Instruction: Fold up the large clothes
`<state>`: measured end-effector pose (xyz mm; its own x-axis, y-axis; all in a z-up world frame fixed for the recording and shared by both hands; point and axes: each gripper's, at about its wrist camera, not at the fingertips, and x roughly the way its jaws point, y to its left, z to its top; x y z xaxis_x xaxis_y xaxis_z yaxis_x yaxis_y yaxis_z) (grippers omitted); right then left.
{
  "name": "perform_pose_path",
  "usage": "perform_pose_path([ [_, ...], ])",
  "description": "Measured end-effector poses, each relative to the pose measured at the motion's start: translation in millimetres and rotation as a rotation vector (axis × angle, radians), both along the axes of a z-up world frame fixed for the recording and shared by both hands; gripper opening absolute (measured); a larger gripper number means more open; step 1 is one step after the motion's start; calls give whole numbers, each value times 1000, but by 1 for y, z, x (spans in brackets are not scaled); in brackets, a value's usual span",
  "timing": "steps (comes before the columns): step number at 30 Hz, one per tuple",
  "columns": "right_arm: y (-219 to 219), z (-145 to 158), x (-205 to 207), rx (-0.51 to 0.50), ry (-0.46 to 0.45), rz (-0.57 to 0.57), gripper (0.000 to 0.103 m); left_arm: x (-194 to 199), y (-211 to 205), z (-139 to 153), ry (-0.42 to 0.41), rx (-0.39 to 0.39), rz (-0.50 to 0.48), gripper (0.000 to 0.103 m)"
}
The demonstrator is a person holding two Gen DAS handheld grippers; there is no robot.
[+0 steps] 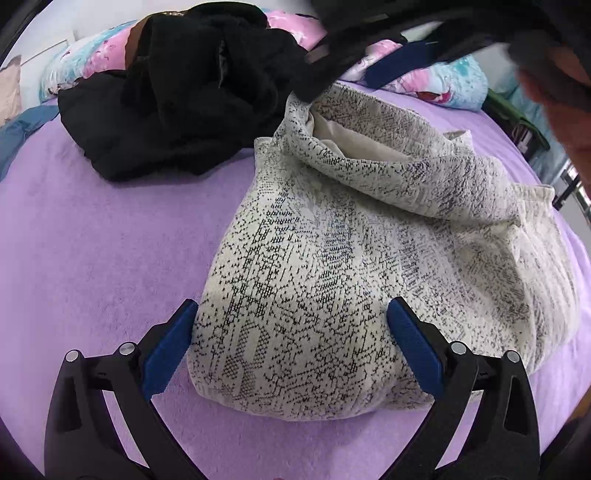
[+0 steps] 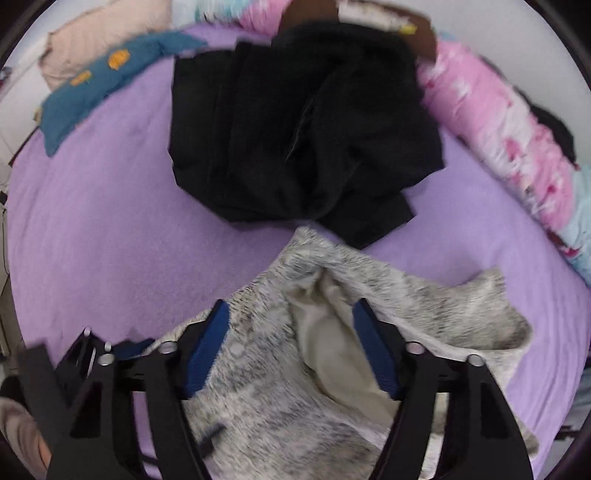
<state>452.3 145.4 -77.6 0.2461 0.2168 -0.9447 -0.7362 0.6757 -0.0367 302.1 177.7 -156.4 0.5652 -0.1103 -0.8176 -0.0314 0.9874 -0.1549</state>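
A white knit garment flecked with black (image 1: 332, 295) lies partly folded on a bed covered in a lilac sheet (image 1: 92, 258). Its near folded edge sits close to the viewer, and its far end opens like a pouch, showing a plain cream lining (image 2: 332, 350).

The left gripper (image 1: 291, 332) points down at the near end of the garment. Its two blue fingers (image 1: 166, 350) stand wide apart, one on either side of the folded corner, not squeezing it; the right-hand one rests against the cloth.

The right gripper (image 2: 291, 343) hangs over the open far end. Its picture is blurred. Its blue fingers (image 2: 207, 347) are spread and released, with the knit and cream lining beneath and between them, and nothing is pinched.

Beyond the white garment, a crumpled heap of black clothes (image 2: 303, 129) lies on the sheet; one corner comes just beside the white knit's far tip. A wide stretch of bare lilac sheet lies open to the left of both garments.

Along the far edge of the bed runs a pink and pale blue floral quilt (image 2: 498, 122). At the far left corner are a teal cloth with orange patches (image 2: 96, 85) and a beige pillow (image 2: 103, 33).
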Motion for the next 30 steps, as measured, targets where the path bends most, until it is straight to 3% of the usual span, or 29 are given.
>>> perform_pose_path([
  [5,31,-17,-1,-52,-4,28,62,0,-2,-1,0,13,-8,97],
  [12,42,-30,8,-124,16,18,60,0,0,-2,6,-1,-15,98],
  [13,42,-32,10,-145,21,19,56,0,0,-2,7,-1,-15,98],
  [15,42,-37,14,-159,44,23,37,1,0,-3,10,-2,-17,98],
  [20,42,-45,18,-206,90,55,11,3,0,-3,13,0,-22,98],
  [30,43,-15,32,-247,11,85,8,4,0,-4,18,0,-29,98],
])
